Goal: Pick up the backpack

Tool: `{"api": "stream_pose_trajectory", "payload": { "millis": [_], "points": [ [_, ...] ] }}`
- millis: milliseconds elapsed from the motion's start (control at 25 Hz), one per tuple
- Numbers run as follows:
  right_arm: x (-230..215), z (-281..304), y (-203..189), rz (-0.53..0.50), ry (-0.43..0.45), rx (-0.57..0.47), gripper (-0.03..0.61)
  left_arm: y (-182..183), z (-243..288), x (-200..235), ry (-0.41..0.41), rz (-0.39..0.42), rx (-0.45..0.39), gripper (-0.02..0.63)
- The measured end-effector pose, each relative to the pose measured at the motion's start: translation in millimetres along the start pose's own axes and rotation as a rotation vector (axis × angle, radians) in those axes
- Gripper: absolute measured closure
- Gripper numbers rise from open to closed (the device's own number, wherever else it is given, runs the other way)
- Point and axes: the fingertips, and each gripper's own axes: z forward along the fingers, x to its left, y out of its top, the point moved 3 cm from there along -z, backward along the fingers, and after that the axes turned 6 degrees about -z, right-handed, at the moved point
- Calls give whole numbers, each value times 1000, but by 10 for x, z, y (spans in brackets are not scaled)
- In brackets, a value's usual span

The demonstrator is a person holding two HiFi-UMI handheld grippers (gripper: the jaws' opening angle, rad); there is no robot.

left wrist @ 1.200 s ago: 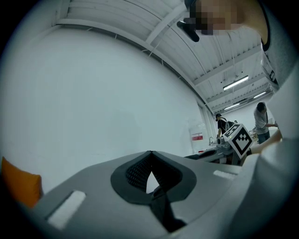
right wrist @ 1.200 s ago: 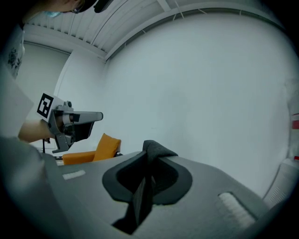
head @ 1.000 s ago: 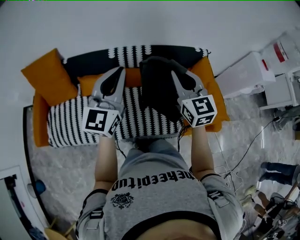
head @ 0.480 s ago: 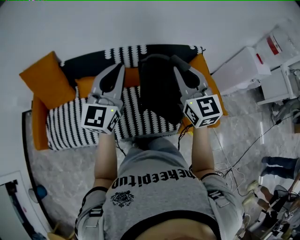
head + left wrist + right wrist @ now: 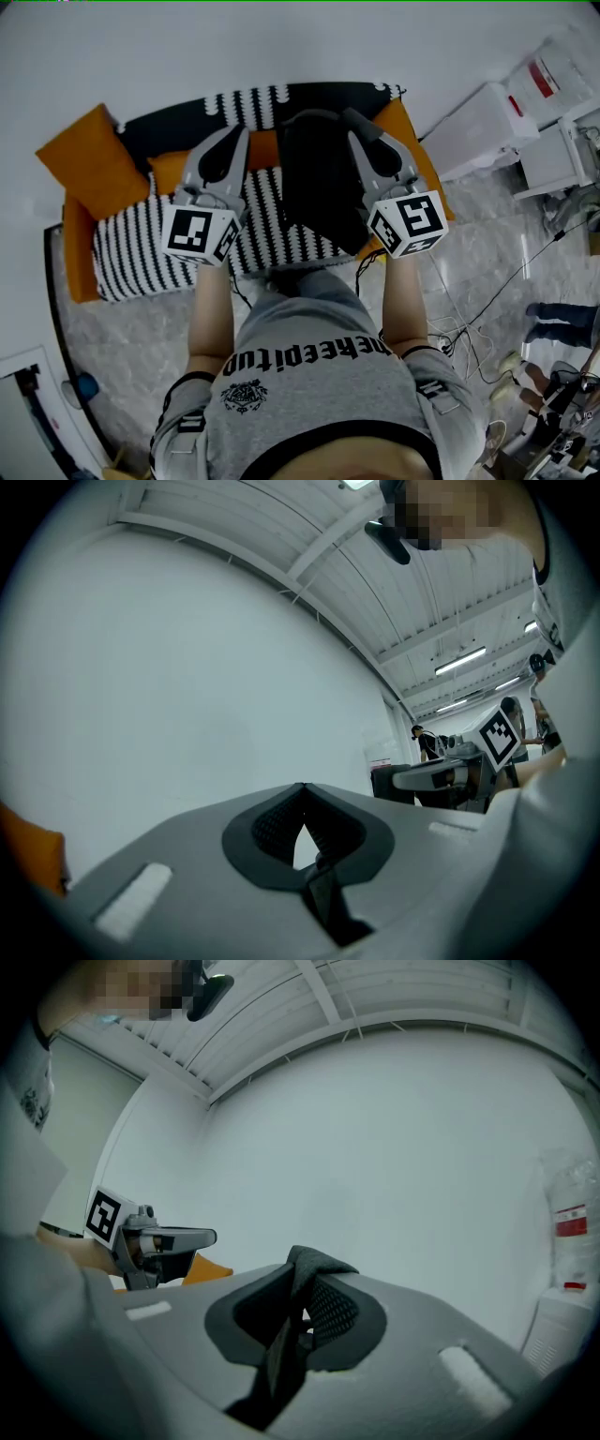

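Striped blanket (image 5: 131,255) on orange sofa (image 5: 76,251)

Sofa: orange fabric sofa (image 5: 77,246) against a plain white wall (image 5: 281,37).
Throw: black-and-white striped knitted throw (image 5: 131,253) over its seat.
Cushion: orange square cushion (image 5: 80,159) at its left end.
Floor: grey marbled floor (image 5: 131,347) with thin black cables (image 5: 487,298).

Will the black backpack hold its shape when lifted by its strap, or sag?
Likely floppy: the backpack hangs limp below the right gripper. Probably light for its size: one thin strap pinched between its jaws seems to carry it.
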Motion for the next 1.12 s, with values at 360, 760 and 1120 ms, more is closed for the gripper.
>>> {"api": "stream_pose_trajectory", "payload": {
  "millis": [360, 760, 1120],
  "points": [
    [14, -82, 49, 3, -15, -10, 543, 16, -15, -40, -15, 10, -1, 598],
    [7, -121, 88, -10, -18, -20, 543, 22, -8, -72, -20, 5, -10, 598],
    [55, -166, 101, -16, -13, -23, 543, 71, -56, -92, -7, 0, -1, 598]
  ]
}}
